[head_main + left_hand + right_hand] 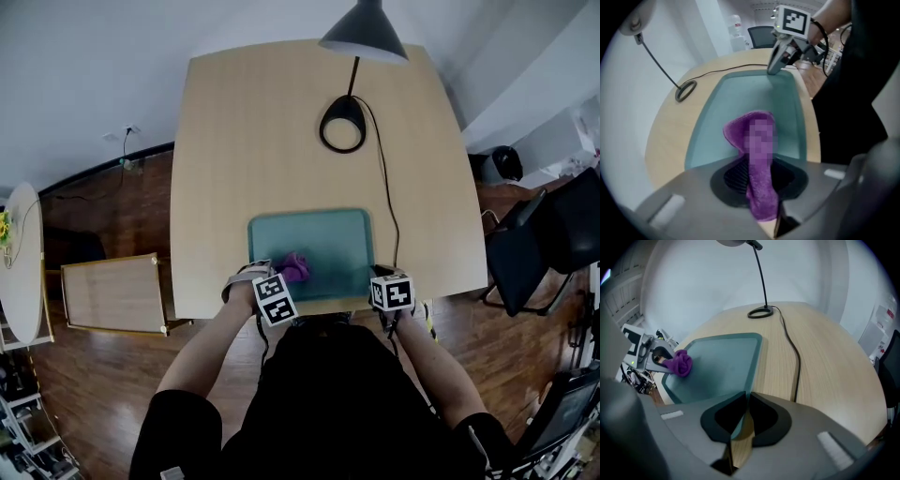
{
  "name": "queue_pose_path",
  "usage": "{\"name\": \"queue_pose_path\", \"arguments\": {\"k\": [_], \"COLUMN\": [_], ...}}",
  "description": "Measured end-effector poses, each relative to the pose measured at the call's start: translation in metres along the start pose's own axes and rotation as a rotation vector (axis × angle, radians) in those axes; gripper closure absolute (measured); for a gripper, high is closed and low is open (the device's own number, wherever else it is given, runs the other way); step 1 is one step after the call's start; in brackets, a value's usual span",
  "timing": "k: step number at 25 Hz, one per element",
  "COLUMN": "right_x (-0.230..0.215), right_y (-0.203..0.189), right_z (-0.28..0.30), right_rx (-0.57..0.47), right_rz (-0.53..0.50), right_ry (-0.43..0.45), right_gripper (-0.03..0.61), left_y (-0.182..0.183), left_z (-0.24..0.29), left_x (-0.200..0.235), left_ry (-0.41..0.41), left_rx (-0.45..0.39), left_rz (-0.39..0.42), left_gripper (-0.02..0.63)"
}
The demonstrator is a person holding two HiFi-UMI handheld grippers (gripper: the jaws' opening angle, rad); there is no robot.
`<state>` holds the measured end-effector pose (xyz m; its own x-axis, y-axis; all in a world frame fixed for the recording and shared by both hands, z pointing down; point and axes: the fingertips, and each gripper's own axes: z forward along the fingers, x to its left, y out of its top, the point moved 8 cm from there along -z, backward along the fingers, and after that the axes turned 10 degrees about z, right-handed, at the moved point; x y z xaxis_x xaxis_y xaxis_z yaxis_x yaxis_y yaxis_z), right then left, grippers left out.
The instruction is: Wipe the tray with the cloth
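Observation:
A teal tray lies on the wooden table near its front edge. My left gripper is shut on a purple cloth, pressing it onto the tray's near left part. In the left gripper view the cloth runs up between the jaws and bunches on the tray. My right gripper is at the tray's near right corner. In its own view the jaws are closed on the tray's rim. The cloth shows at the tray's far side there.
A black desk lamp stands behind the tray, its ring base on the table and its cable running down past the tray's right side. A low wooden stand is on the floor at left, dark chairs at right.

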<state>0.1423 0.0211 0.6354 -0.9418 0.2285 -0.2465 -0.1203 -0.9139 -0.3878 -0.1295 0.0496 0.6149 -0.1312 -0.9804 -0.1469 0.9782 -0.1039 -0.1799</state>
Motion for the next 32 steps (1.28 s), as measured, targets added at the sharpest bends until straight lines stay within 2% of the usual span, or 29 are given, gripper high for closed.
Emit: {"name": "queue_pose_path", "arguments": {"k": [5, 9, 14, 19, 22, 25, 32], "right_x": [-0.001, 0.002, -0.001, 0.002, 0.002, 0.004, 0.003], "right_y": [-0.003, 0.000, -0.002, 0.001, 0.002, 0.002, 0.000], "right_z": [0.002, 0.000, 0.001, 0.000, 0.000, -0.001, -0.001], "right_rx": [0.003, 0.001, 0.010, -0.002, -0.004, -0.009, -0.012], "right_rz": [0.010, -0.004, 0.009, 0.008, 0.004, 0.003, 0.006], "right_ry": [-0.013, -0.011, -0.008, -0.002, -0.004, 0.001, 0.006], "right_gripper": [0.546, 0.546, 0.545, 0.546, 0.546, 0.546, 0.546], "left_y": [0.001, -0.002, -0.015, -0.037, -0.041, -0.042, -0.039], "left_z": [-0.008, -0.006, 0.005, 0.015, 0.014, 0.012, 0.001], "left_x": [-0.047, -0.040, 0.028, 0.122, 0.144, 0.127, 0.047], "left_ry": [-0.107, -0.086, -0.003, 0.111, 0.148, 0.147, 0.128], "left_rx": [-0.062, -0.035, 0.072, 0.191, 0.223, 0.218, 0.150], "left_rz": [0.009, 0.052, 0.121, 0.060, 0.043, 0.062, 0.058], "left_gripper": [0.504, 0.505, 0.505, 0.505, 0.502, 0.503, 0.507]}}
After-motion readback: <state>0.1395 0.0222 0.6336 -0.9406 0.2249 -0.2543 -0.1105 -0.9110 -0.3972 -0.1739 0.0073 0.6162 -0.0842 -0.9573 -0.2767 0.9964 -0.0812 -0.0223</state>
